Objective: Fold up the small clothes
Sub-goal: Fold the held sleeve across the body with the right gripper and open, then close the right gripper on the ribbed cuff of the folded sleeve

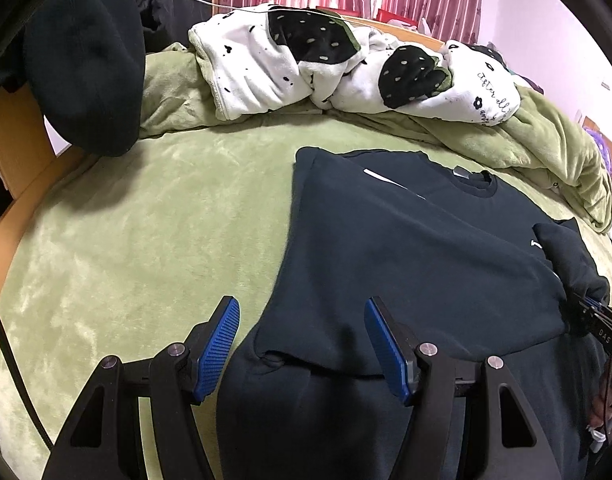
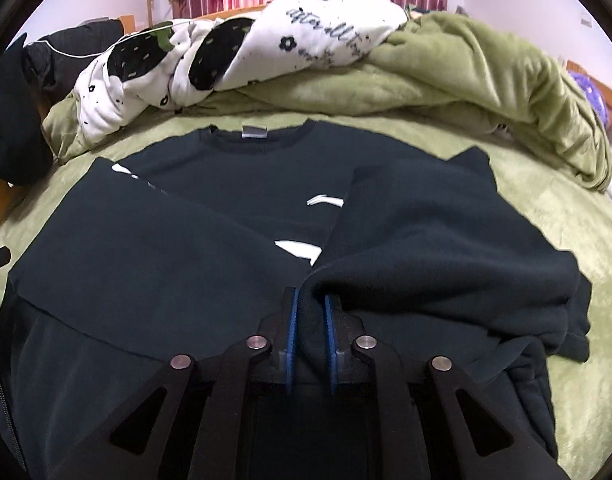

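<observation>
A dark navy sweatshirt (image 1: 417, 248) lies on the green bed cover, collar away from me, its left side folded in over the chest. It also shows in the right wrist view (image 2: 154, 248), with white logo marks between the folded flaps. My left gripper (image 1: 302, 320) is open and empty, just above the sweatshirt's near left edge. My right gripper (image 2: 309, 308) is shut on a bunched fold of the sweatshirt's right sleeve (image 2: 445, 232), which is drawn over the body. The right gripper's tip shows at the right edge of the left wrist view (image 1: 589, 308).
A crumpled green blanket (image 2: 485, 76) and a white and black spotted blanket (image 1: 306, 64) are heaped behind the sweatshirt. Dark clothing (image 1: 82, 60) hangs at the left by the wooden bed frame (image 1: 14, 132). Bare green cover (image 1: 146, 232) lies left of the sweatshirt.
</observation>
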Motion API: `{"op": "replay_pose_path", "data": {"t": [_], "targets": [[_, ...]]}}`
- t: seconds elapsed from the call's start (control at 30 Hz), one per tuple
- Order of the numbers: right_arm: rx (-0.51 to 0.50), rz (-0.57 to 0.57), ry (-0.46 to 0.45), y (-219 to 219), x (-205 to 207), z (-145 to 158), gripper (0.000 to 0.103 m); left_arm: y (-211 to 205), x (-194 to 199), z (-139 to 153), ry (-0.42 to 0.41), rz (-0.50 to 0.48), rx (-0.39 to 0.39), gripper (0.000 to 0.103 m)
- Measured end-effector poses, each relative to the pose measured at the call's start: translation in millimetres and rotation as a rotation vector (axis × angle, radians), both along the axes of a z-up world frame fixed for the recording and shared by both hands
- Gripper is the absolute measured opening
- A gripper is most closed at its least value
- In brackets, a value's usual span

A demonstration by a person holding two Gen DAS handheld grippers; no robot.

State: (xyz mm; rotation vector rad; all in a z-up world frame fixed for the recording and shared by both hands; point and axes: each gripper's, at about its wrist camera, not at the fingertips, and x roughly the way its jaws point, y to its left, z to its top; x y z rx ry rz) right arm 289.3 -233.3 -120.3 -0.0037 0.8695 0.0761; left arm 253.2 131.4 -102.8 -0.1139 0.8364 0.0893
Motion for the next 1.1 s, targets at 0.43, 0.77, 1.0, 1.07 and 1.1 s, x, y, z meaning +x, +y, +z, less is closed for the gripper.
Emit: {"op": "replay_pose_path", "data": {"t": [0.43,0.77,1.0,1.07,1.1], "targets": [[-0.024,-0.098,-0.13,-111.6,-52.1,60.6,0.057,-20.8,7.3,3.4,0.005,0.009,-0.02,0.063],[0.042,-0.341,-0.002,-229.7,-36.8,11.9,0.057,-35.2,19.0,-8.0,0.012,0.017,0.016,0.063],[0.096,-0.362,0.055,-245.0,-22.4,-27.0,0.061,-31.4,23.5,-15.6,0.023,0.03,0.027,0.063],[0.112,-0.367,0.051,-246.8,-19.2,-29.1,0.062,-30.1,25.2,-17.1,0.025,0.036,0.028,0.063],[0.118,-0.369,0.054,-248.1,-17.3,-30.6,0.062,-29.8,25.8,-18.1,0.028,0.039,0.031,0.063]]}}
